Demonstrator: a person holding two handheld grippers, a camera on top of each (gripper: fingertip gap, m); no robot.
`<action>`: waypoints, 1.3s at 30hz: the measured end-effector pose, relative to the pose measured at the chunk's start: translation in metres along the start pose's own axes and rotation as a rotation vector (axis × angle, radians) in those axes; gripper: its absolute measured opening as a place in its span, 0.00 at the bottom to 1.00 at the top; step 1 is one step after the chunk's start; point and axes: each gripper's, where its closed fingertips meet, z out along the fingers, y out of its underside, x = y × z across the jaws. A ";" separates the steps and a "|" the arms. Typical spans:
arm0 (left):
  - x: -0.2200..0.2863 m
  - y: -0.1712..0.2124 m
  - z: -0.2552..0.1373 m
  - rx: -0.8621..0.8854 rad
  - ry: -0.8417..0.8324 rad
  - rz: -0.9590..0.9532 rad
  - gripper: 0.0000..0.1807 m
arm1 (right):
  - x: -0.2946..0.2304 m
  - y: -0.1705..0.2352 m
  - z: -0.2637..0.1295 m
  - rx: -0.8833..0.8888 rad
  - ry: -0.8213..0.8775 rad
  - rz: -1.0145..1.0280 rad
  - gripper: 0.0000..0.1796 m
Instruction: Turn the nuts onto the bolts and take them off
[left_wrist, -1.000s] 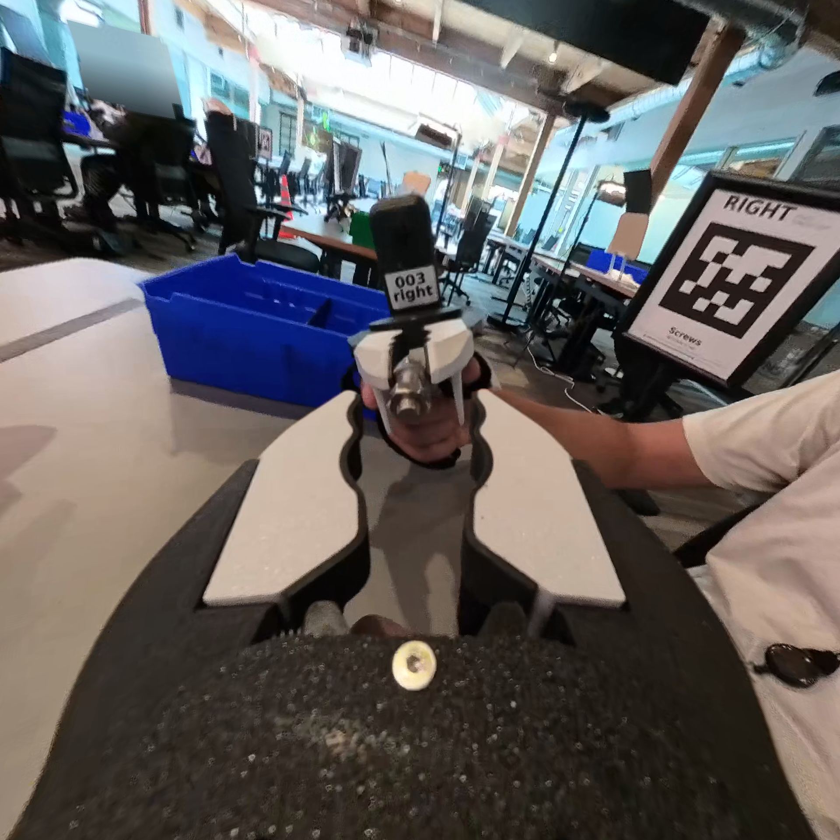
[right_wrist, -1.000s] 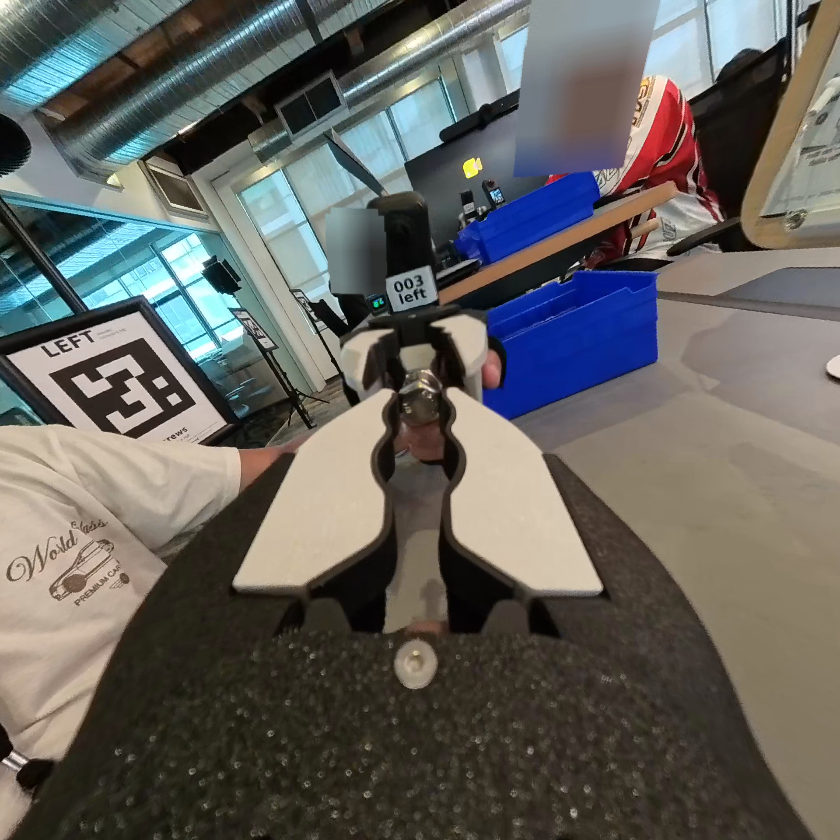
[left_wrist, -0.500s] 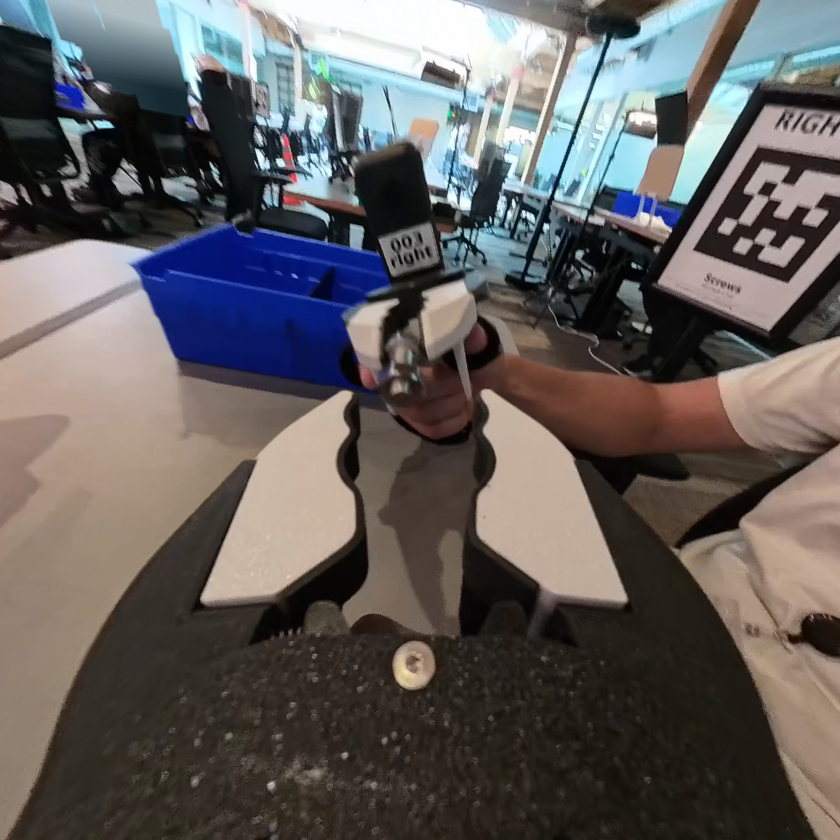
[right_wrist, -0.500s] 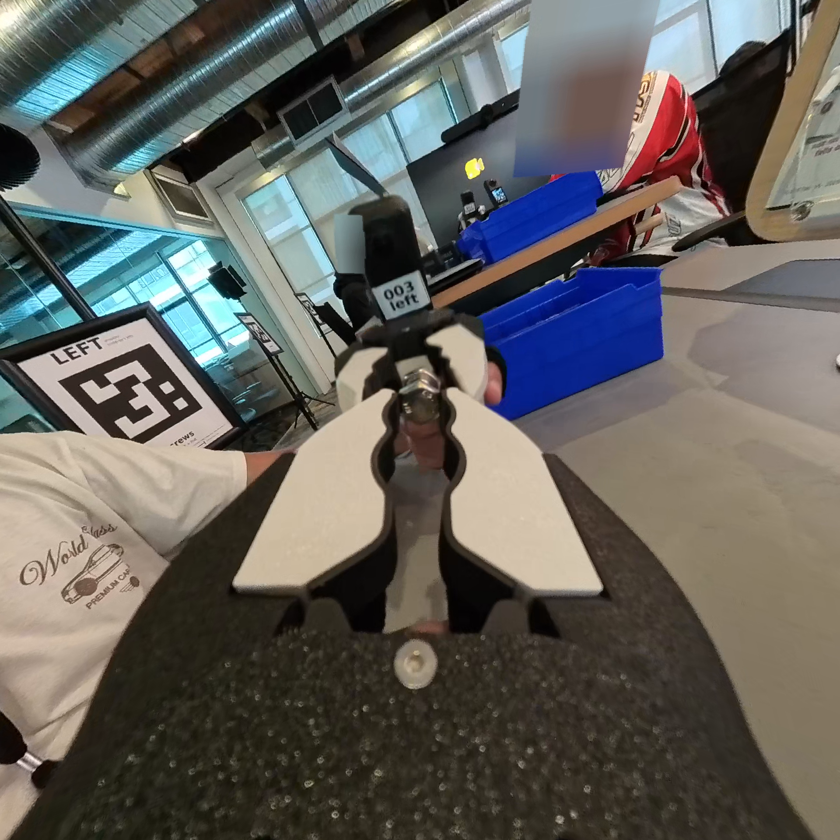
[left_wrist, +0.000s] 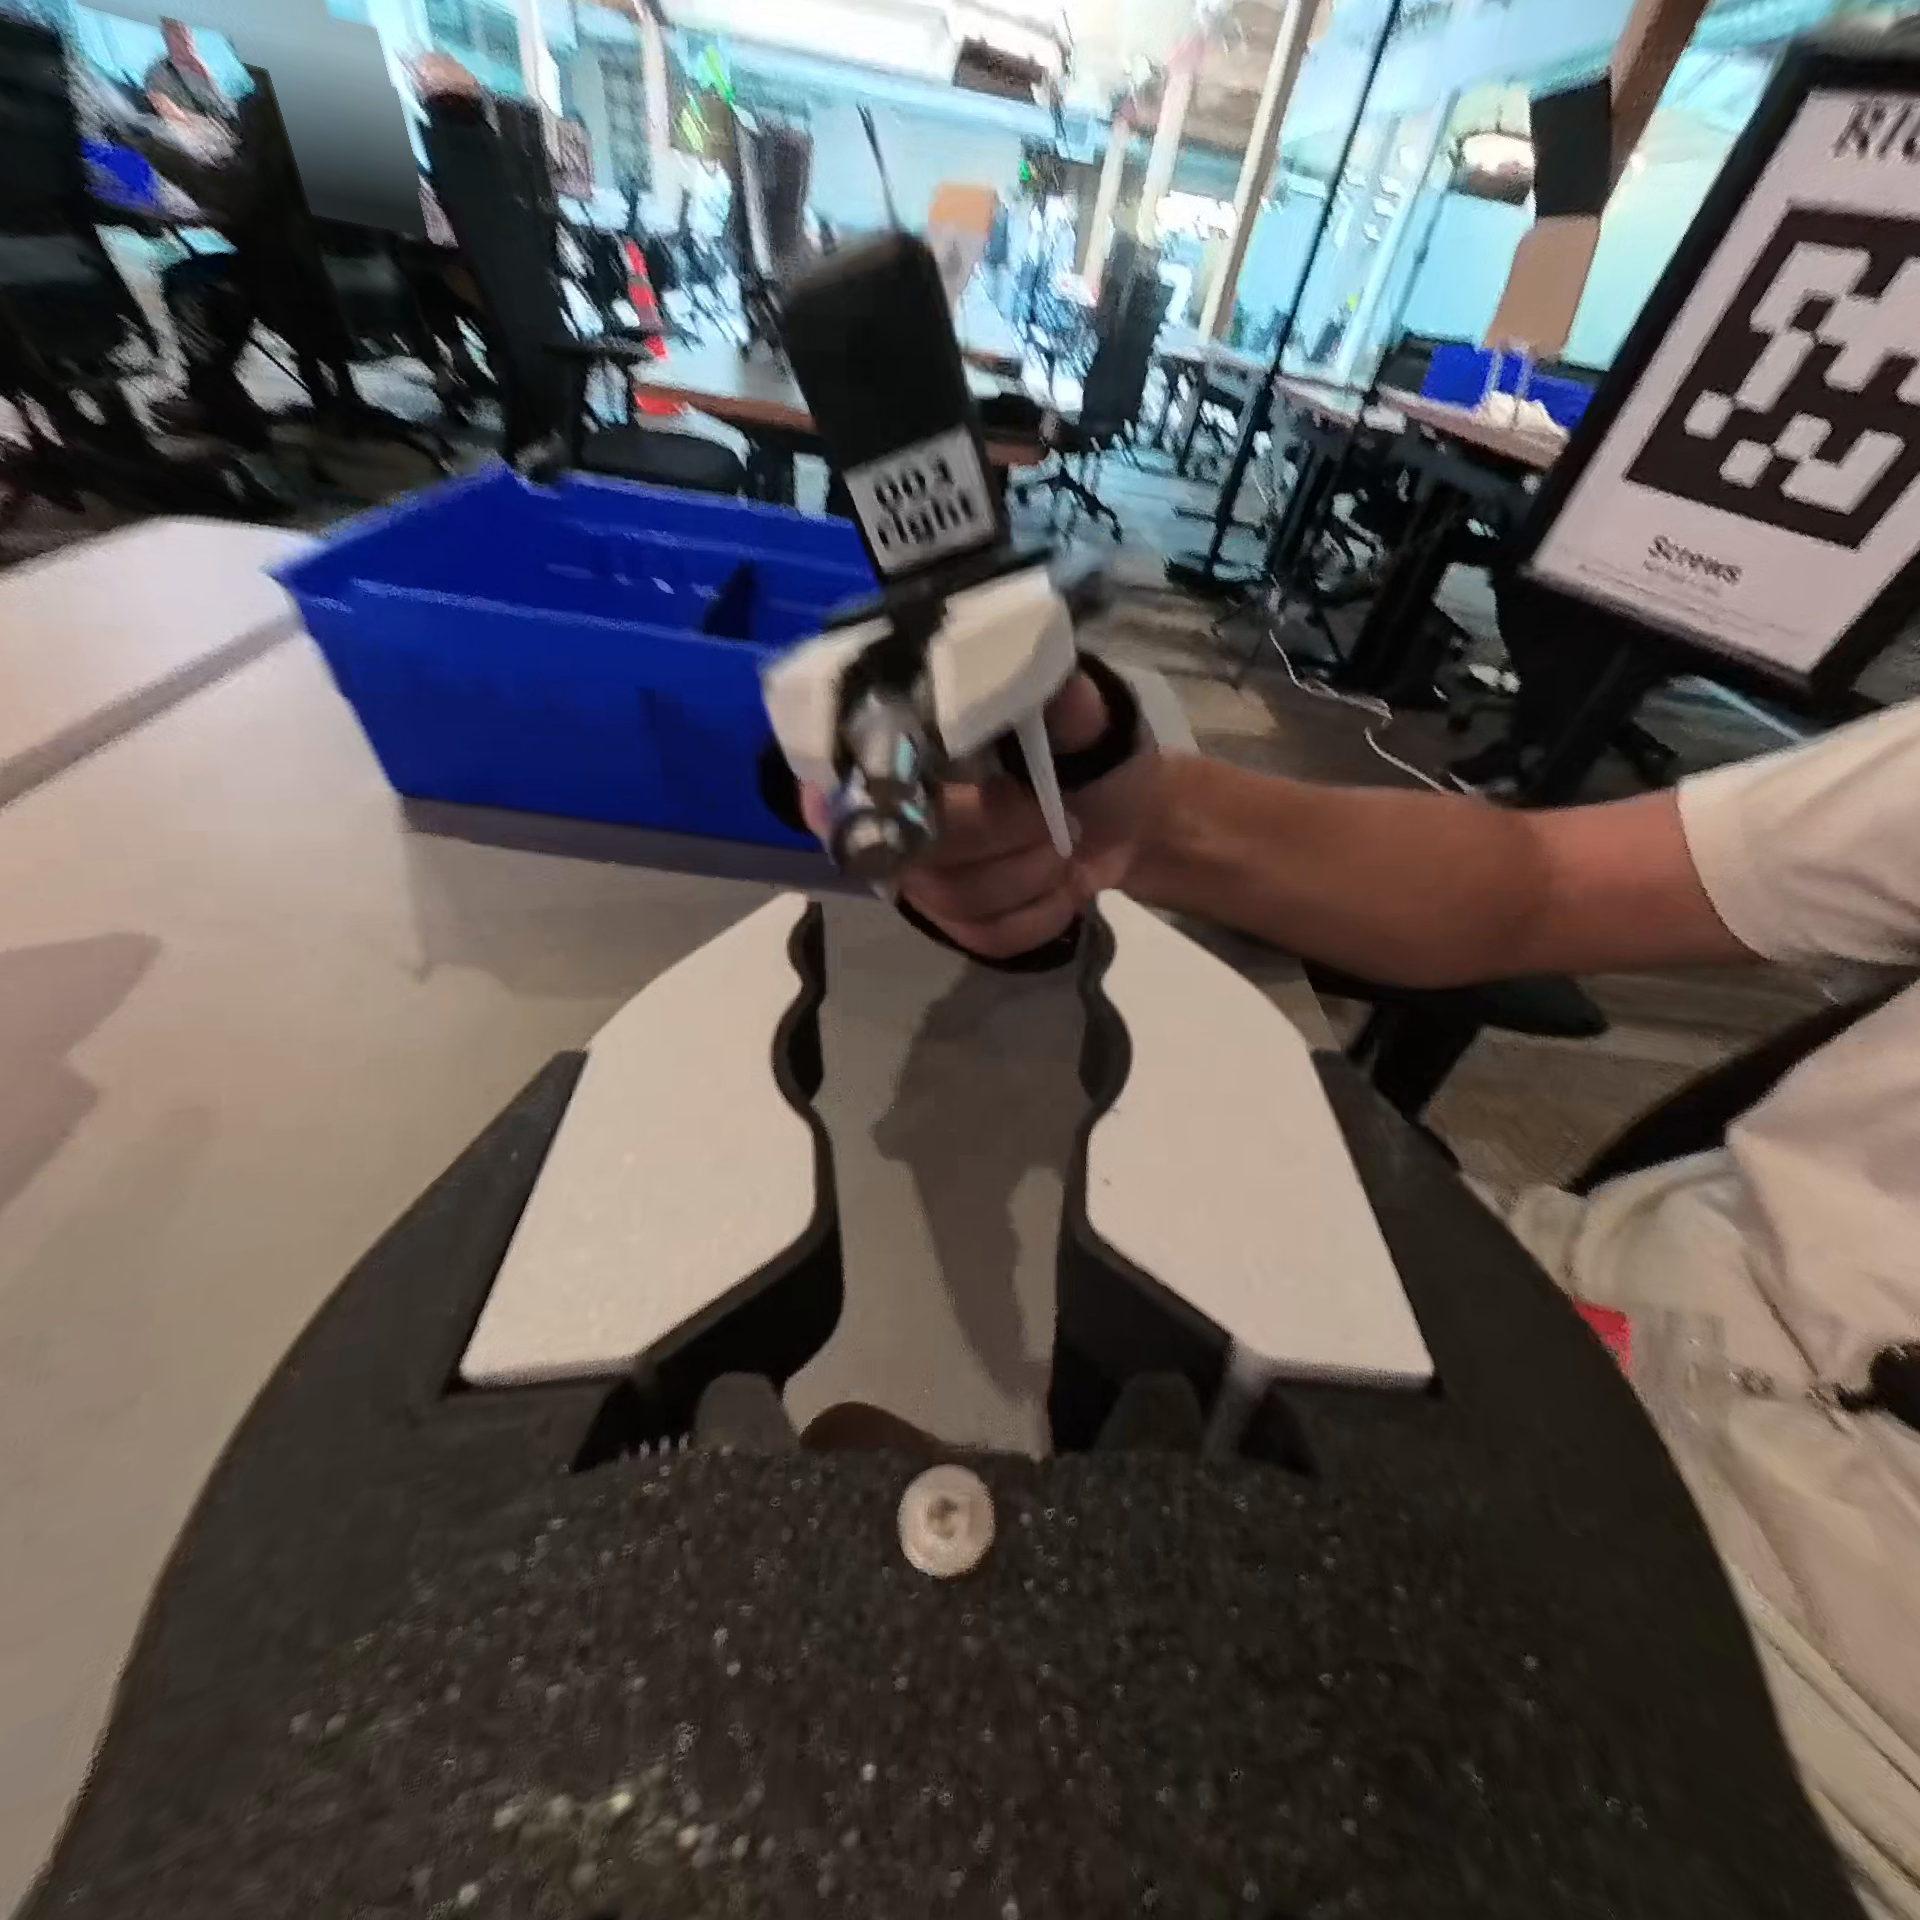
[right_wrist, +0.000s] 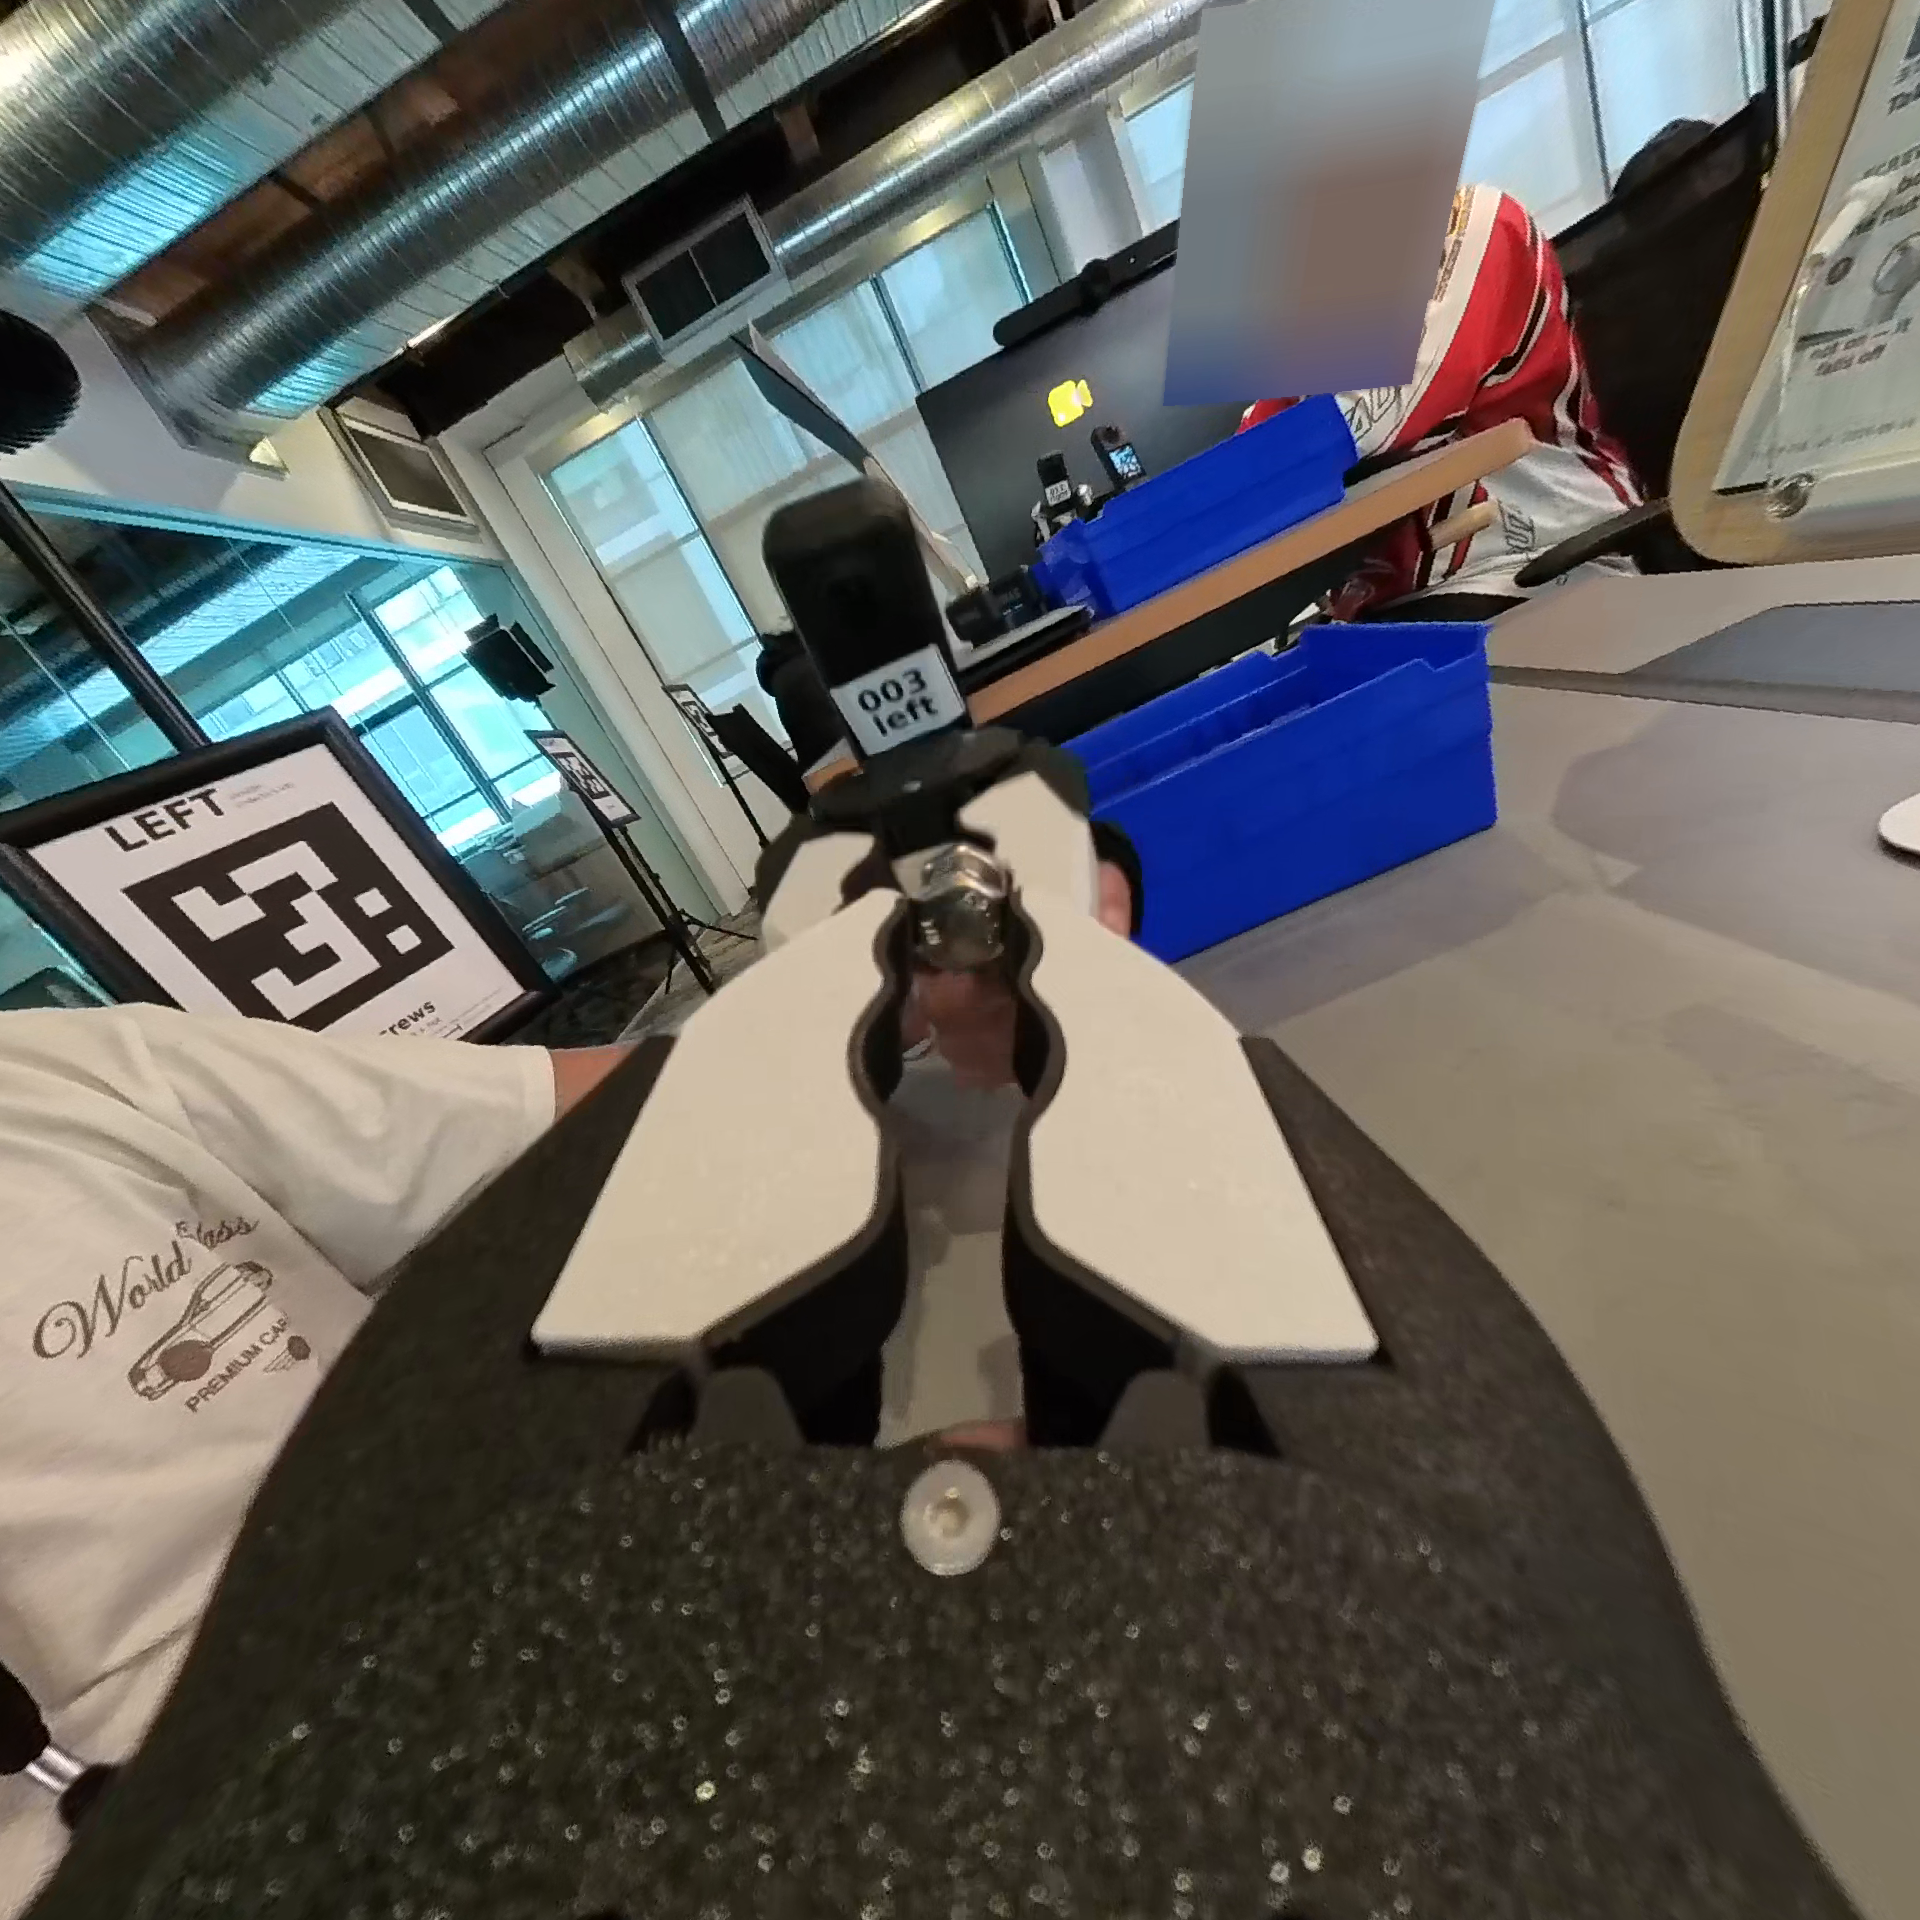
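Observation:
In the right wrist view my right gripper (right_wrist: 958, 925) is shut on a silver bolt with a nut (right_wrist: 961, 912), held at its fingertips above the table. In the left wrist view the right gripper (left_wrist: 914, 717) is just ahead, tilted, with the bolt (left_wrist: 881, 779) pointing back at me. My left gripper (left_wrist: 945, 925) is open and empty, its fingertips just short of the bolt. In the right wrist view the left gripper (right_wrist: 935, 831) sits right behind the bolt with its white fingers (right_wrist: 1049, 831) spread to either side.
A blue bin (left_wrist: 540, 675) stands on the grey table (left_wrist: 208, 987) behind the grippers; it also shows in the right wrist view (right_wrist: 1299, 779). Framed marker signs (left_wrist: 1766, 416) (right_wrist: 260, 894) stand beside the table. The person's forearm (left_wrist: 1351, 862) reaches in from the right. Less than 4 cm separates the two grippers' tips.
The right gripper with the bolt has tilted and drifted up and left in the left wrist view, out from between my left fingertips. The left gripper stays open.

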 end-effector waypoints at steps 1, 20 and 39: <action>-0.003 -0.009 -0.004 0.044 -0.027 0.008 0.25 | 0.000 0.002 0.002 -0.011 0.003 -0.001 0.09; 0.000 -0.007 -0.004 0.026 -0.013 0.010 0.25 | 0.003 -0.002 0.001 0.018 0.015 0.012 0.09; -0.007 -0.020 -0.011 0.070 -0.141 0.129 0.24 | 0.008 0.002 0.002 -0.004 0.043 0.013 0.09</action>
